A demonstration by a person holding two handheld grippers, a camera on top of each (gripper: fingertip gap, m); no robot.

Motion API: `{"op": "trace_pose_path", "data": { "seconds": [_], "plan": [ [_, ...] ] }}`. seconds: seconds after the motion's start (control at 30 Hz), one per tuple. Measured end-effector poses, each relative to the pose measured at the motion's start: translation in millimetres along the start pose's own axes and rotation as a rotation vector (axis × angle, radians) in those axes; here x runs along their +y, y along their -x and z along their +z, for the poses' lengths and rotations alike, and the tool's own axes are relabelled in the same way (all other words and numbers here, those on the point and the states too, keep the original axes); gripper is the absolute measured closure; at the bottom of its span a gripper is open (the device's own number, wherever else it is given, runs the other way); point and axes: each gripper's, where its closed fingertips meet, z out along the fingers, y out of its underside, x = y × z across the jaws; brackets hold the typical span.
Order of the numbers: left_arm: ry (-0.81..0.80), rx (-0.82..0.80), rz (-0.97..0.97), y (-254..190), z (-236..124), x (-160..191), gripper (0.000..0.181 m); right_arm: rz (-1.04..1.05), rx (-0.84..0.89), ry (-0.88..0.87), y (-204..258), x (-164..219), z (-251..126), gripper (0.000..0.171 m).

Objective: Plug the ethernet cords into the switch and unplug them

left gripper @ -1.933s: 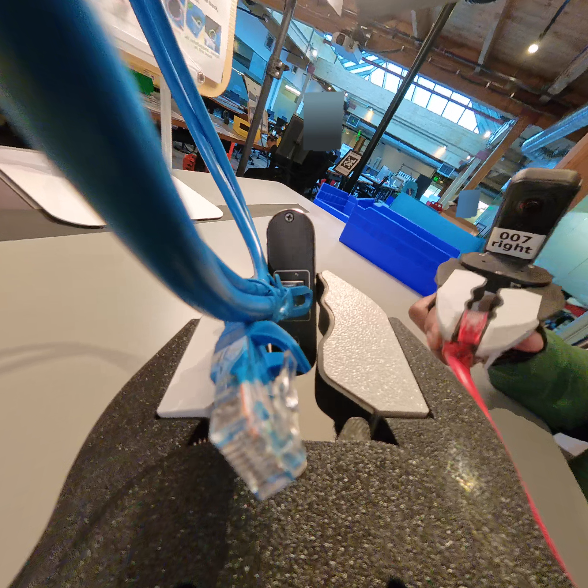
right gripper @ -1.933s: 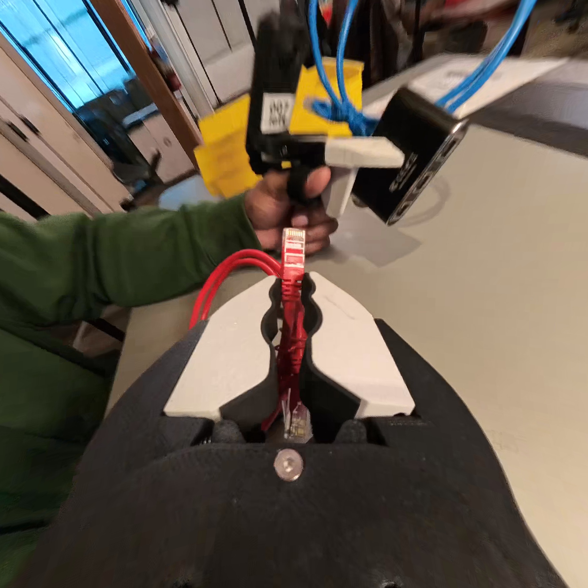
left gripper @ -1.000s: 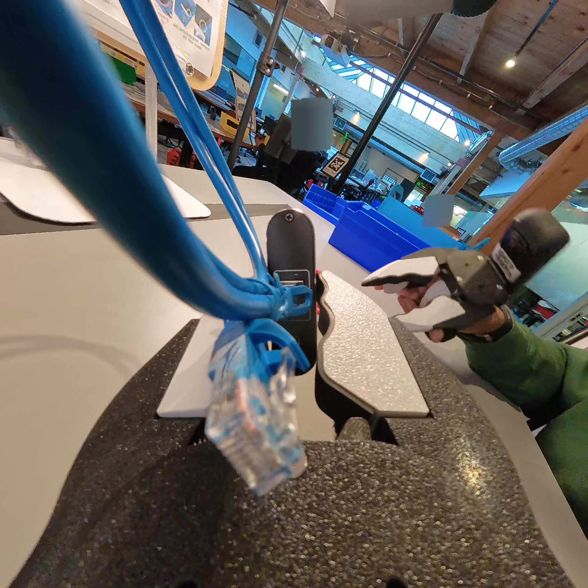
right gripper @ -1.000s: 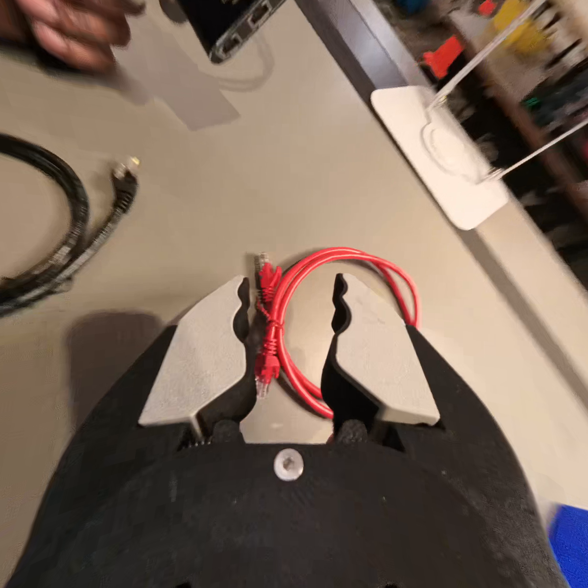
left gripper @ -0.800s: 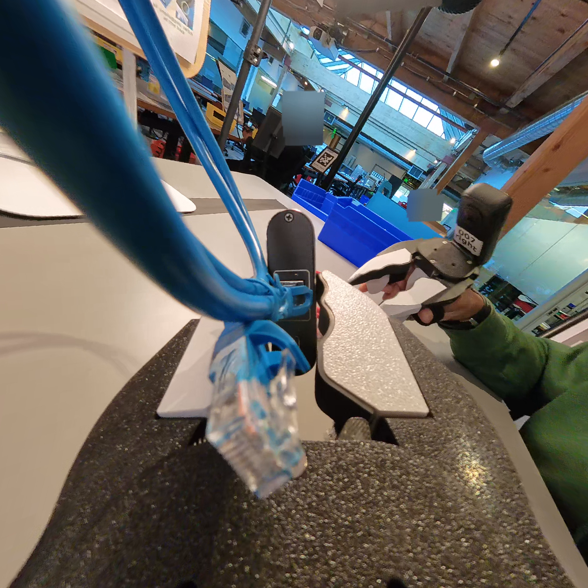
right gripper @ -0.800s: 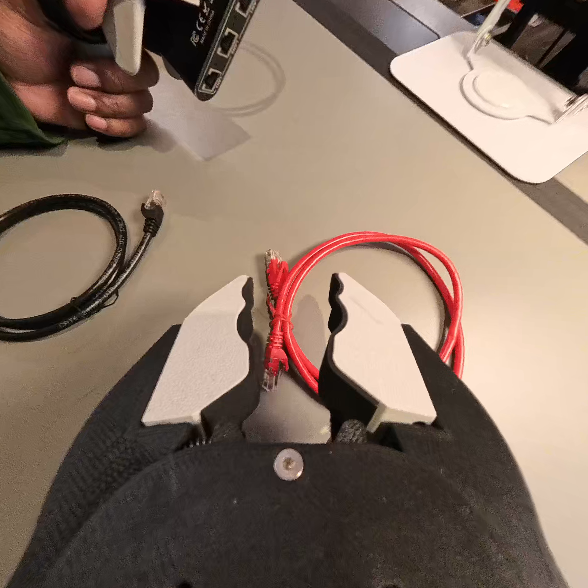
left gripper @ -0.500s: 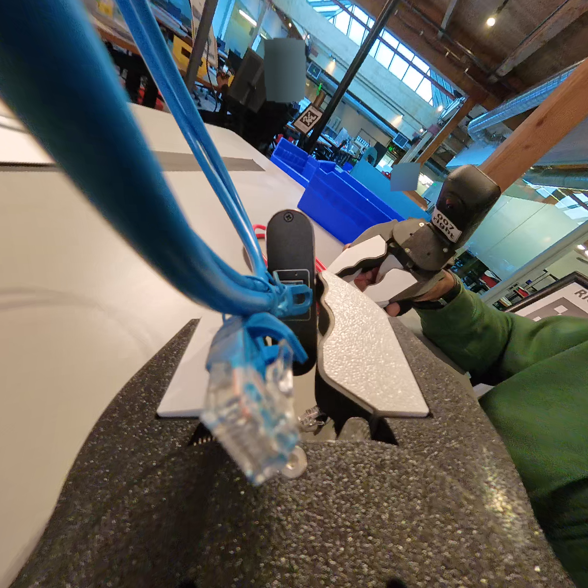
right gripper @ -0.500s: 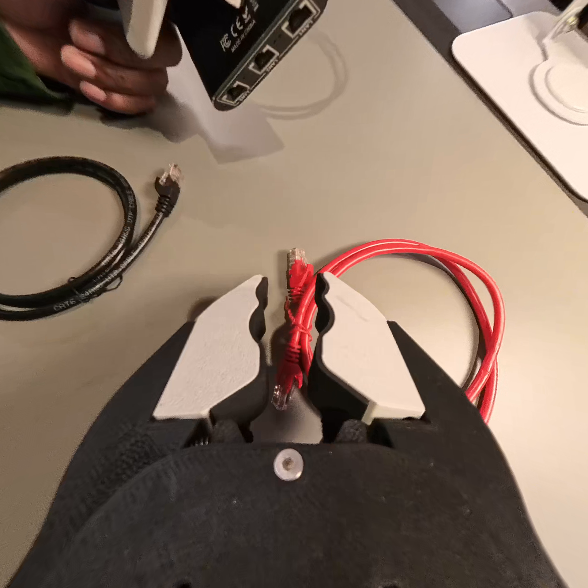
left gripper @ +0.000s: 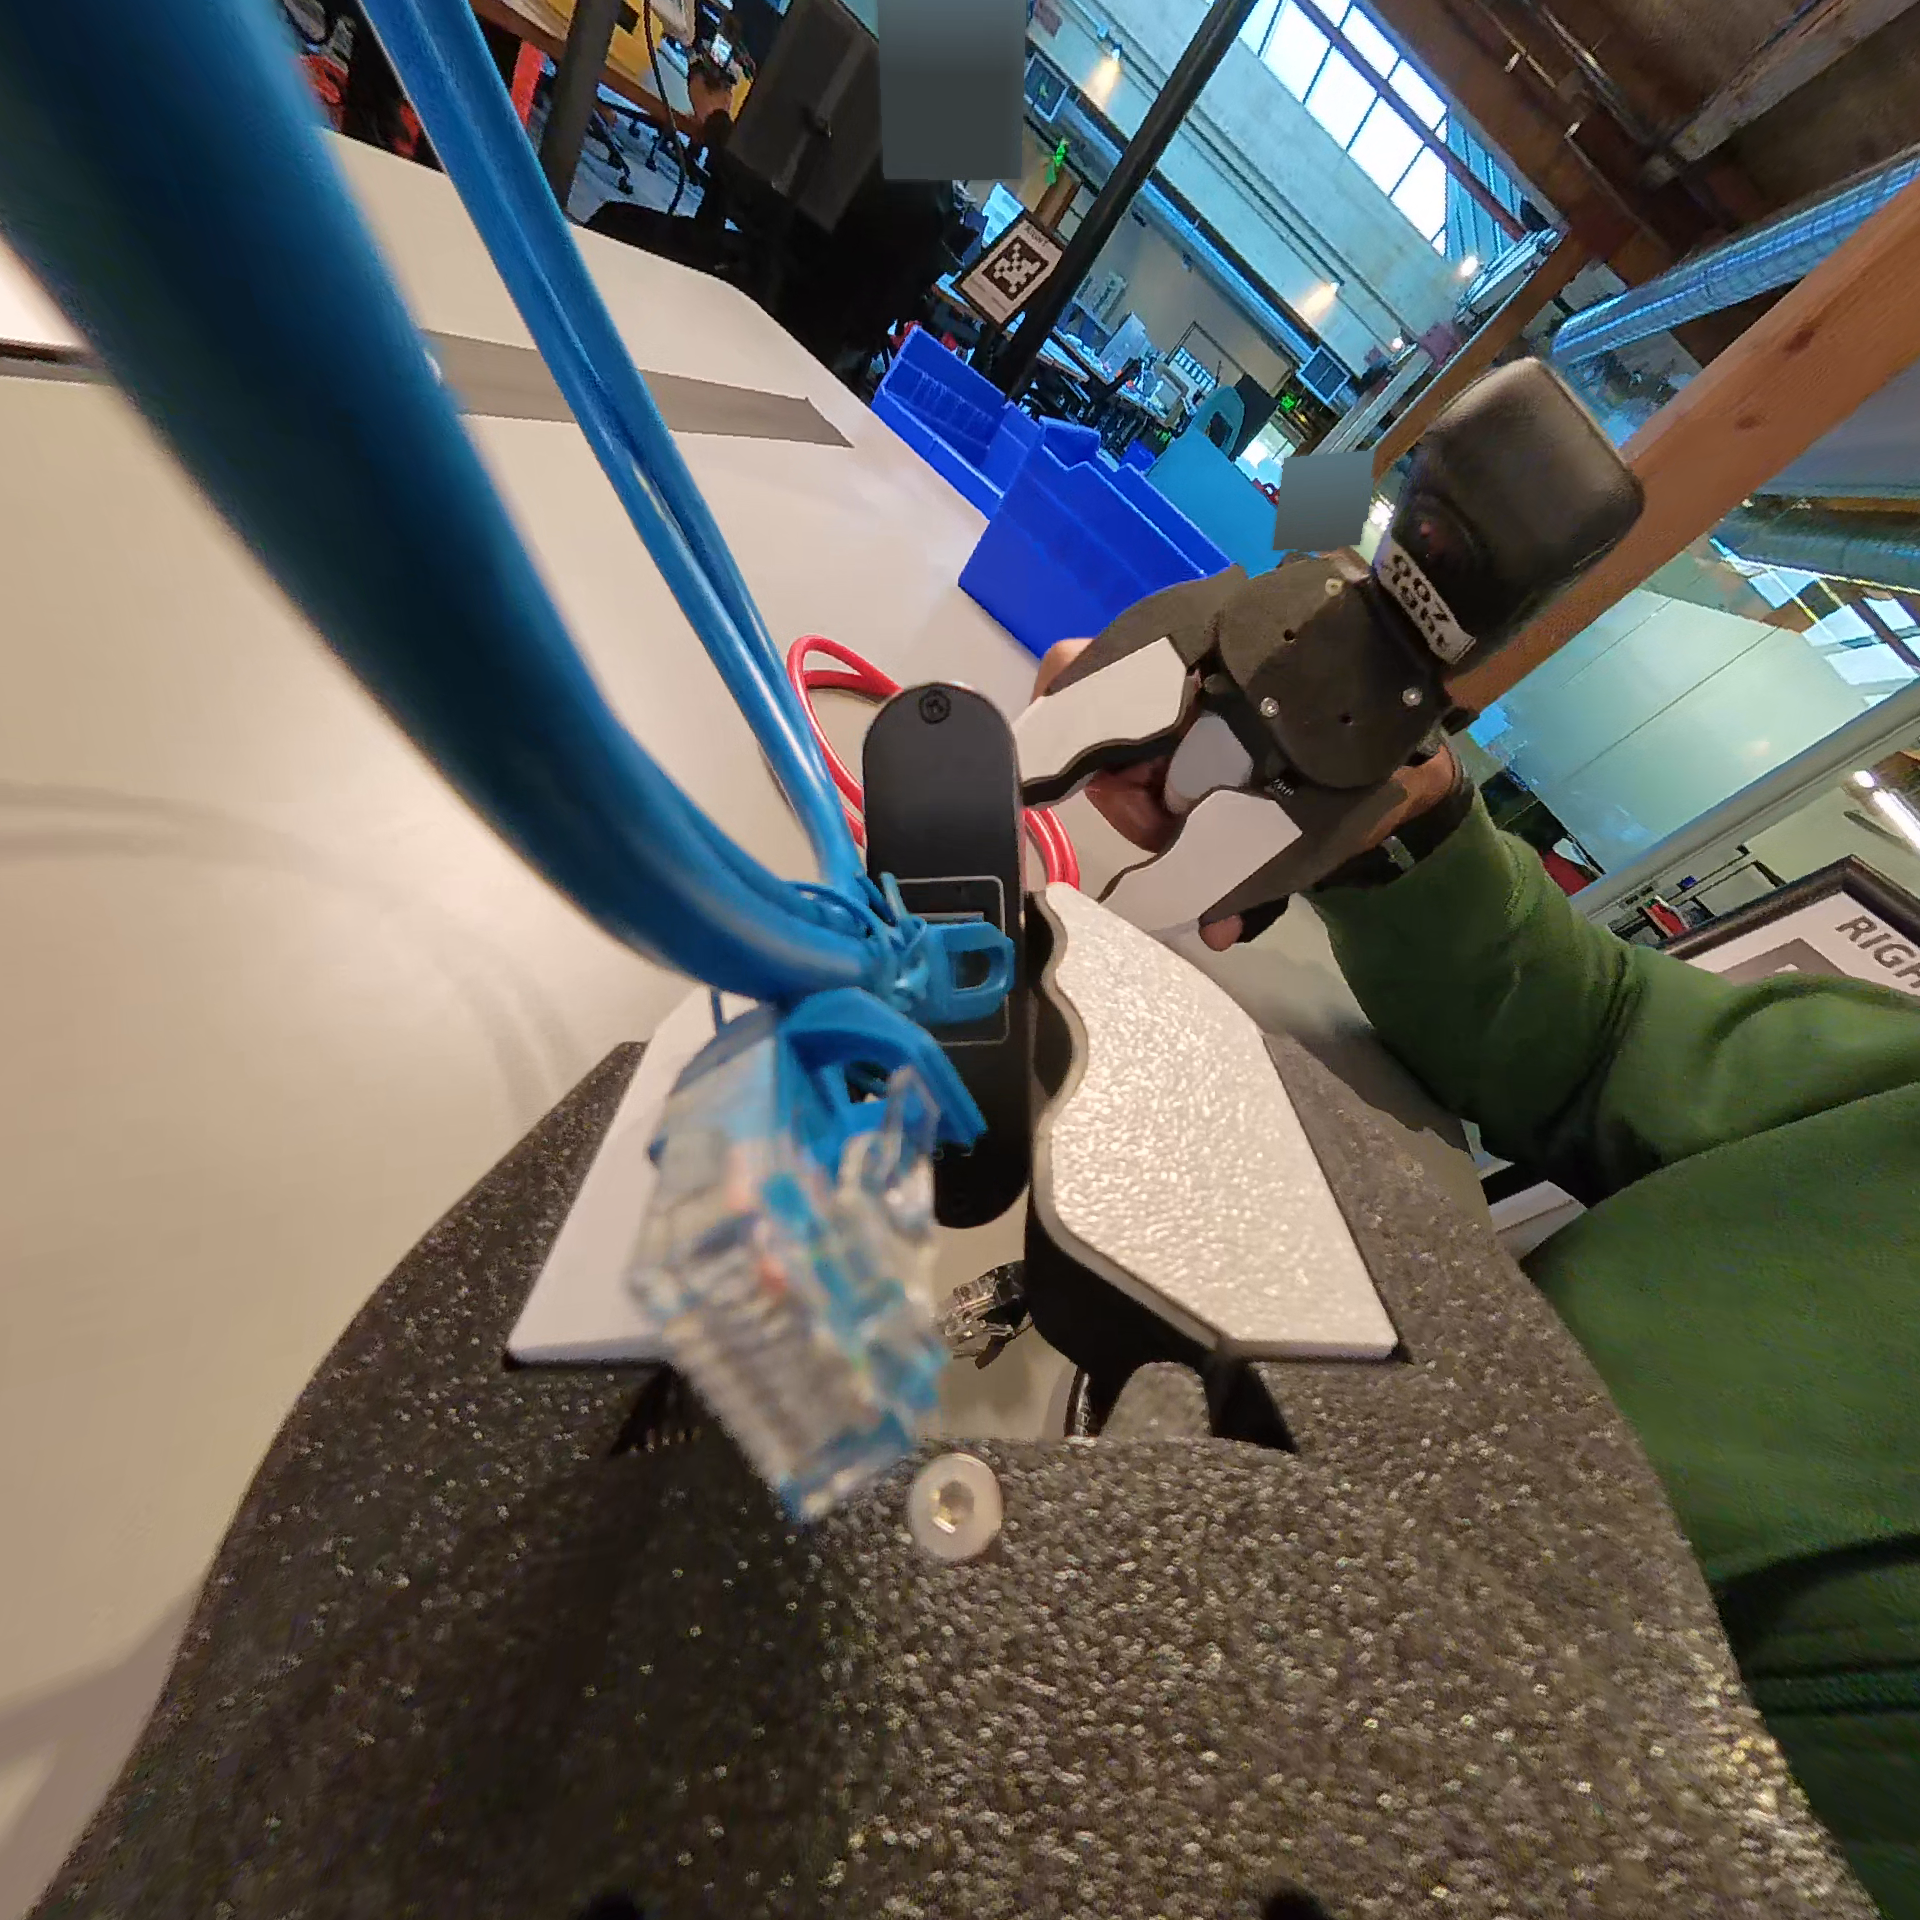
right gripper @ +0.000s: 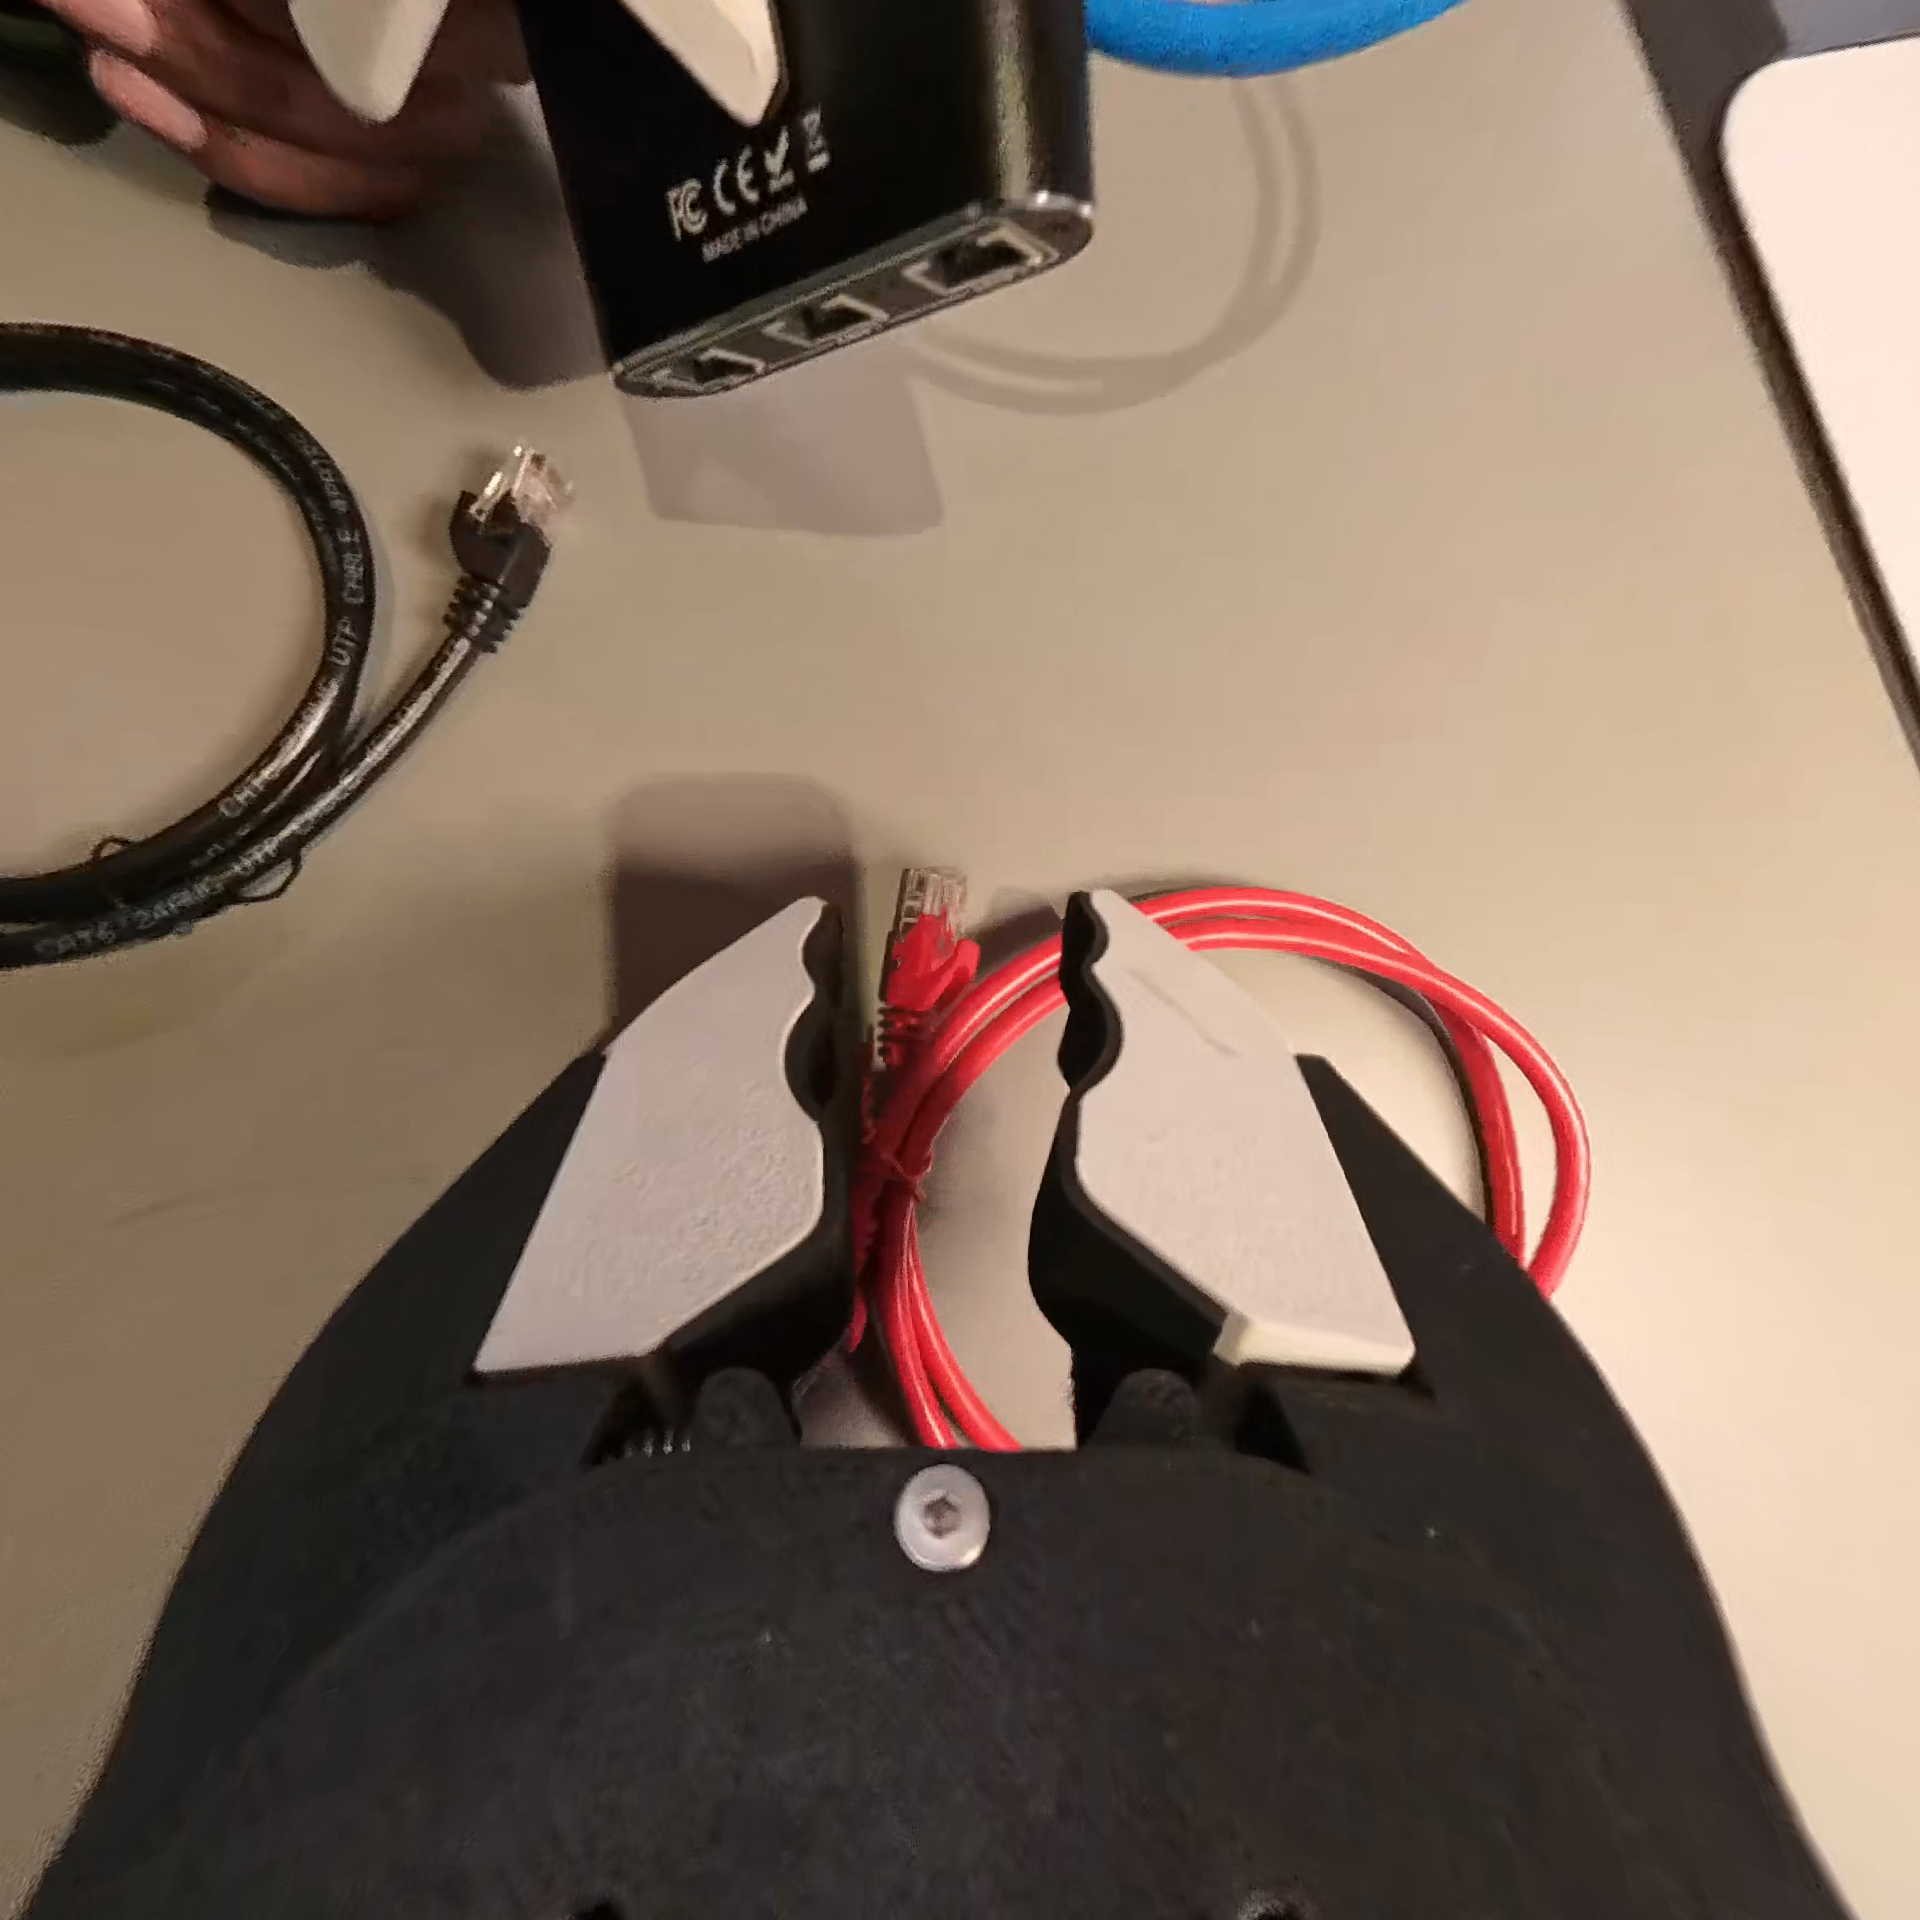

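My left gripper point(left gripper: 966, 987) is shut on the black switch point(left gripper: 935, 790) and holds it above the table. A coiled blue cord point(left gripper: 582, 665) hangs against the switch, and its clear plug point(left gripper: 779, 1309) dangles free. In the right wrist view the switch point(right gripper: 831, 177) shows three empty ports facing me. My right gripper point(right gripper: 945, 925) is open just above the table. The red cord point(right gripper: 1351, 966) lies coiled there, and its plug point(right gripper: 925, 935) lies between my fingers. The right gripper point(left gripper: 1132, 810) also shows in the left wrist view.
A coiled black cord point(right gripper: 322, 644) lies on the table at the left, its plug point(right gripper: 514, 494) pointing toward the switch. A white flat base point(right gripper: 1849, 312) sits at the right edge. Blue bins point(left gripper: 1081, 530) stand at the table's far side. There is about 10 cm between the tips of the two grippers.
My right gripper lowered the red cord to the table and let it go, and its jaws stand wider than half a second ago. The left gripper, still holding the switch, has come closer to it.
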Motion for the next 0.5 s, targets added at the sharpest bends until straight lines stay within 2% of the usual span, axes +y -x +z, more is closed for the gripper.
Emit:
{"op": "trace_pose_path", "data": {
  "seconds": [0.27, 0.5],
  "plan": [
    [0.029, 0.008, -0.019, 0.9, 3.1, 3.7, 0.155, 0.01, -0.046, 0.034, 5.1, 17.2, 11.5, 0.14],
    [0.04, 0.015, -0.018, -0.1, 4.1, 5.4, 0.155, 0.07, -0.067, 0.054, 4.2, 27.9, 4.4, 0.133]
  ]
}}
